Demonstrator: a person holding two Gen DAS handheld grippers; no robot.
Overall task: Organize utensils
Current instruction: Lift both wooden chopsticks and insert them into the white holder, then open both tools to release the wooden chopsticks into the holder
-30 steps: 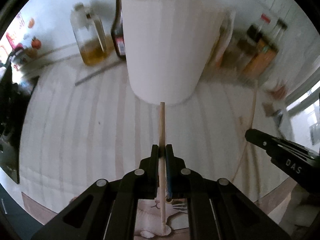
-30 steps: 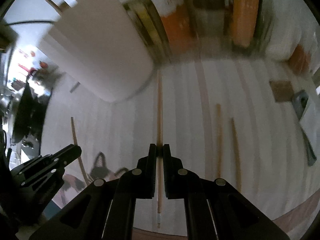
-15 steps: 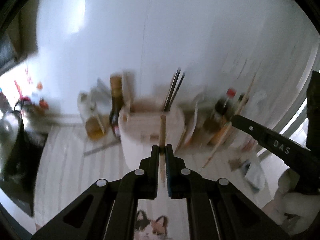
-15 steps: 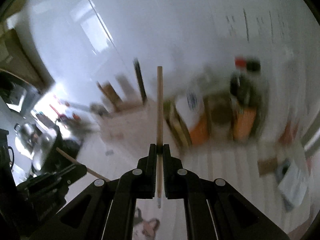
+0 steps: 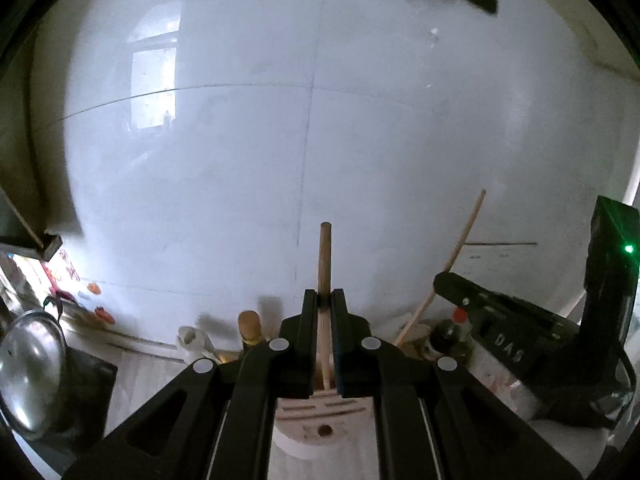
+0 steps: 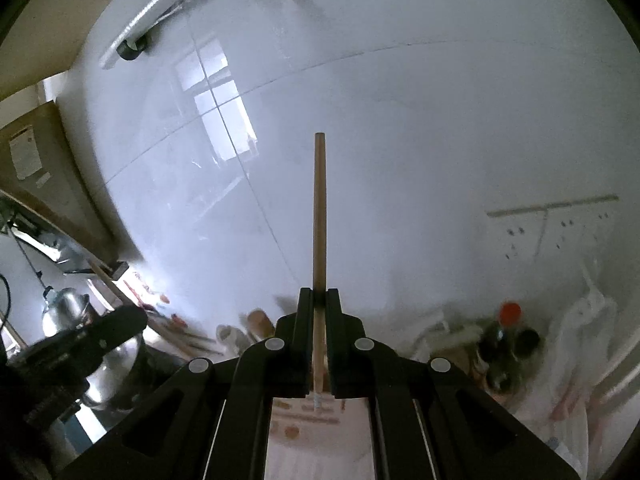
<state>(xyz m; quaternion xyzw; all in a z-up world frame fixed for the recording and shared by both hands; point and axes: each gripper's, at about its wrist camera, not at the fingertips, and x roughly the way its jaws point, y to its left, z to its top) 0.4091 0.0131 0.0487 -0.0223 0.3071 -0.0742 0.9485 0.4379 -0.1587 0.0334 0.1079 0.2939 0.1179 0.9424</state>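
**A:** What's around the two grippers?

**B:** Mostly wall. Both wrist views face a glossy white tiled wall (image 5: pixel 360 140) with thin grout lines and a window reflected in it. A pale pipe (image 6: pixel 160 4) runs across the top of the wall. At the bottom of both views sits a light countertop (image 5: pixel 152 364), crowded along the wall.

**A:** Crowded with what?

**B:** A steel kettle (image 5: pixel 28 364) on the far left, a brown-capped bottle (image 5: pixel 249 322) against the wall, and a red-capped dark bottle (image 6: pixel 506 336) to the right, blurred. A brown cabinet (image 6: pixel 44 184) hangs at upper left.

**A:** And the claws?

**B:** The left gripper (image 5: pixel 325 320) is clamped narrow on a wooden chopstick (image 5: pixel 325 260), which stands upright. Its lower end hangs just above the slotted lid of a white utensil holder (image 5: pixel 320 420); whether it touches, I cannot tell. The right gripper (image 6: pixel 319 316) is pinched on a second chopstick (image 6: pixel 319 216), also upright and standing taller above the fingers. Its lower tip hangs over the same holder's lid, which is blurred in that view.

**A:** Are the grippers close?

**B:** Side by side; each shows at the edge of the other's view.
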